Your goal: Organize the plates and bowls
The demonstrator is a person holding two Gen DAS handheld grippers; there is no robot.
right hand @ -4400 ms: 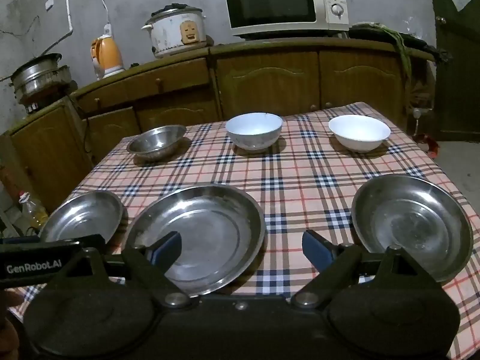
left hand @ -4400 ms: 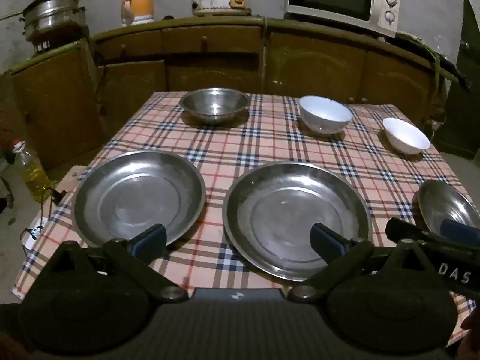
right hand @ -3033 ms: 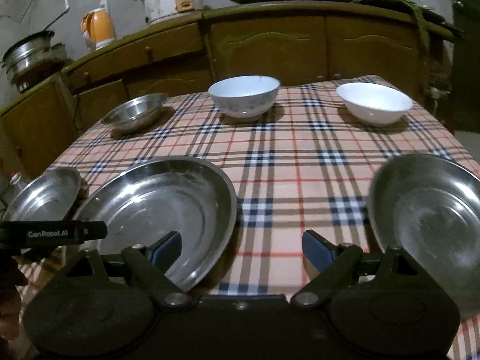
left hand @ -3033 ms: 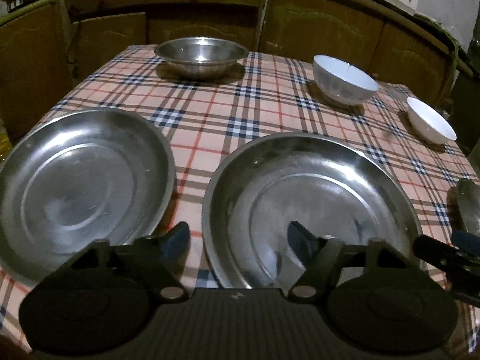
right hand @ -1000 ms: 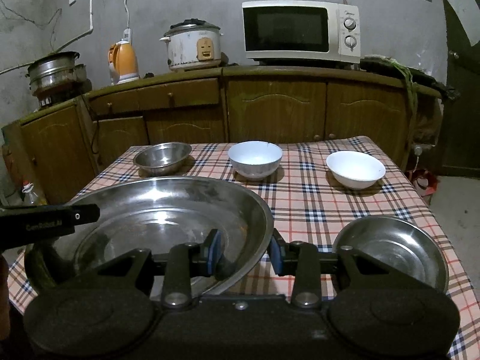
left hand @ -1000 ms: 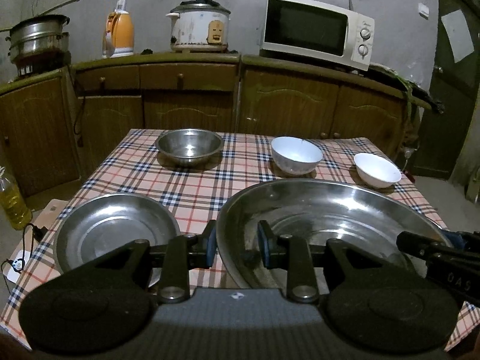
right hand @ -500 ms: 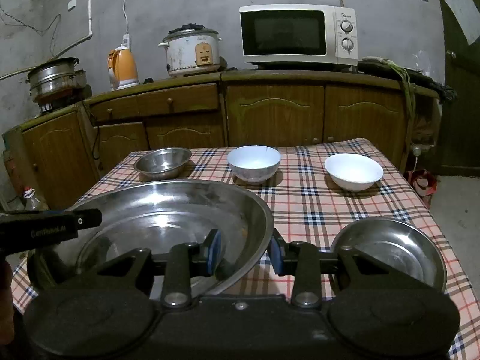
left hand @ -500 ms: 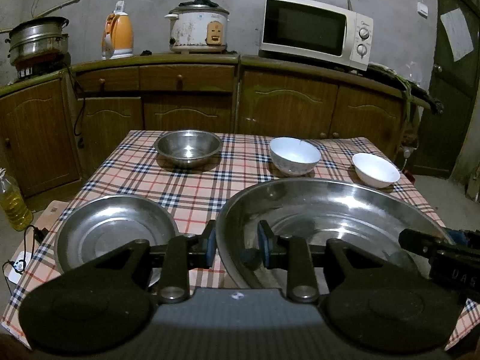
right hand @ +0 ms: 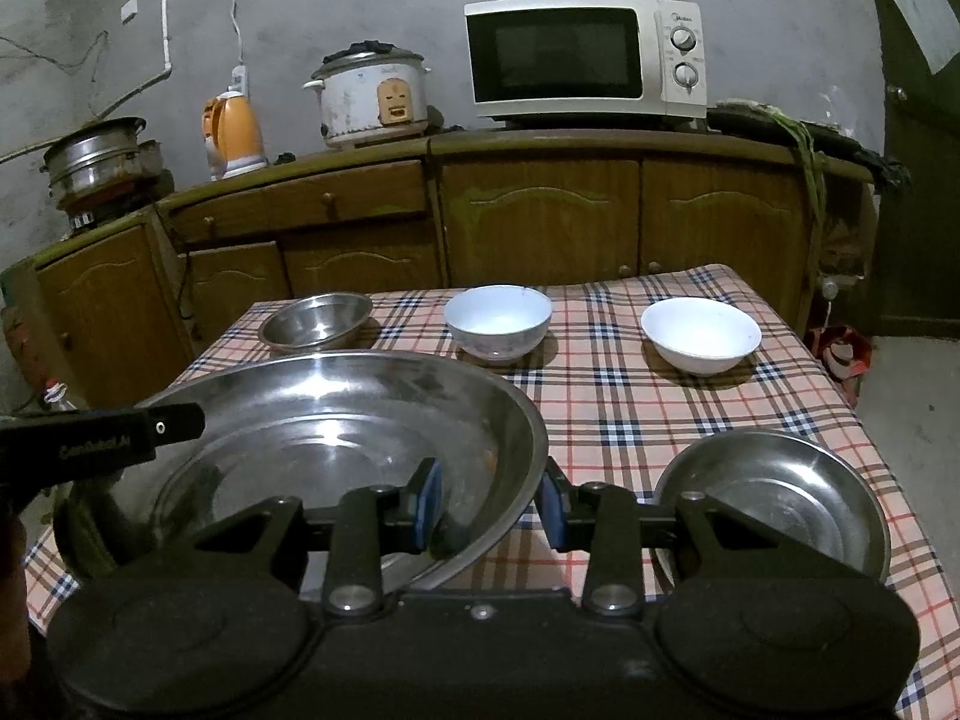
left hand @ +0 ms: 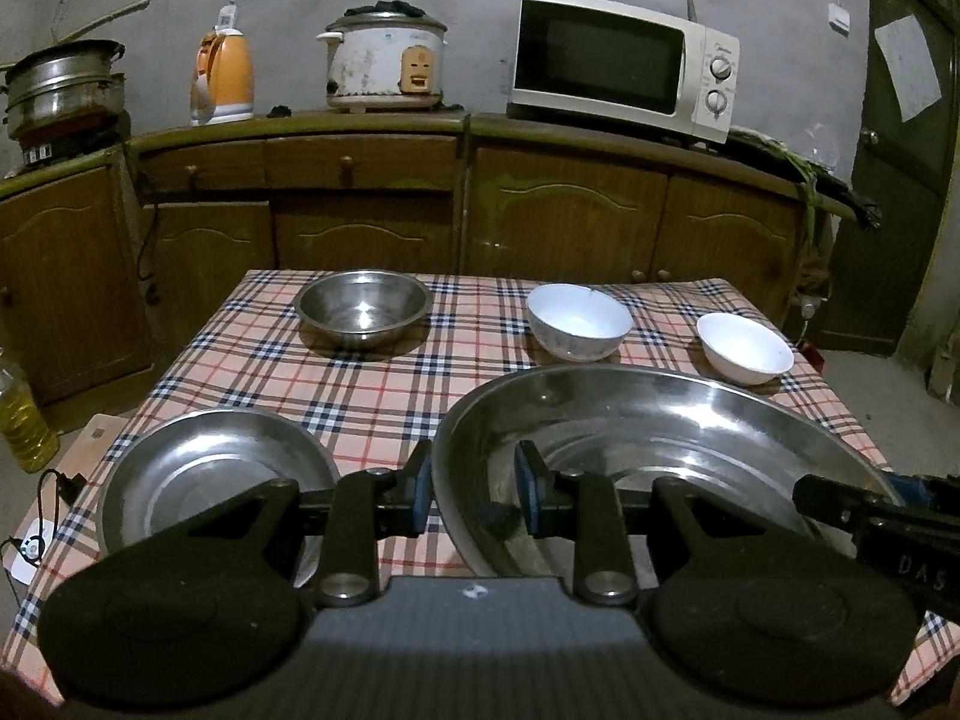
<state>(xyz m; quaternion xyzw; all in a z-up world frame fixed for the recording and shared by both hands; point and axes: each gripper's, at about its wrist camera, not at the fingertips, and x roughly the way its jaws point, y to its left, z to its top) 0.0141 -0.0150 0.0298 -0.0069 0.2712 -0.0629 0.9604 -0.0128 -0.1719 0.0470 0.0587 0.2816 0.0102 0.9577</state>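
A large steel plate (left hand: 660,420) hangs tilted above the checked table (left hand: 384,396). My left gripper (left hand: 474,489) is shut on its left rim, and my right gripper (right hand: 489,498) is shut on its right rim (right hand: 528,444). On the table below lie a second steel plate (left hand: 222,480) at the left and a smaller steel plate (right hand: 774,492) at the right. At the far side stand a steel bowl (left hand: 363,309), a white bowl (left hand: 579,321) and a smaller white bowl (left hand: 744,348).
Wooden cabinets (left hand: 564,228) run behind the table and carry a microwave (left hand: 624,63), a rice cooker (left hand: 384,60), an orange kettle (left hand: 222,78) and steel pots (left hand: 60,90). An oil bottle (left hand: 21,414) stands on the floor at the left.
Earlier both grippers stood open around the big plate's rims as it lay on the table; they have shut on it and lifted it. Over the last second it has barely moved.
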